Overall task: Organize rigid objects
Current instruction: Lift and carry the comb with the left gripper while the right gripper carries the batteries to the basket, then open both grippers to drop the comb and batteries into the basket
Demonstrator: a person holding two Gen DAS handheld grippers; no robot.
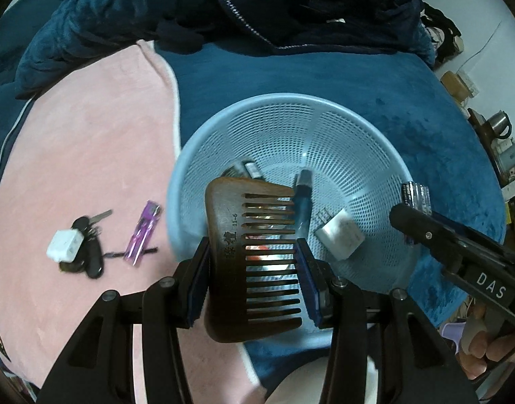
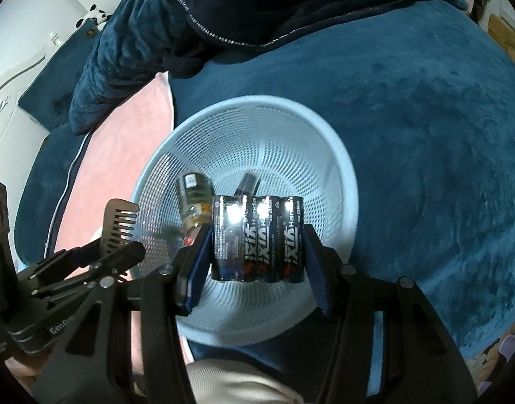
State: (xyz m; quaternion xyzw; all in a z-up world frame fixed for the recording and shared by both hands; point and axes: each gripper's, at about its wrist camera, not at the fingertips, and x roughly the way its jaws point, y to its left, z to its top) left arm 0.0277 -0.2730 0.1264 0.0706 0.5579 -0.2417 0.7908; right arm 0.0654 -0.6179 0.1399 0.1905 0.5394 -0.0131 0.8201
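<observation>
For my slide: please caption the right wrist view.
Right gripper holds a battery pack over the basket.

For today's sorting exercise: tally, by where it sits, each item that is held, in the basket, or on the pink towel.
Held in grippers: 2, wooden comb, battery pack
In the blue basket: 3, white charger, blue tube, clear bottle
On the pink towel: 3, white adapter, keys, purple clippers
Total: 8

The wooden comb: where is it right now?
In the left wrist view, the wooden comb is clamped in the left tool, above the blue basket's near-left rim.
</observation>
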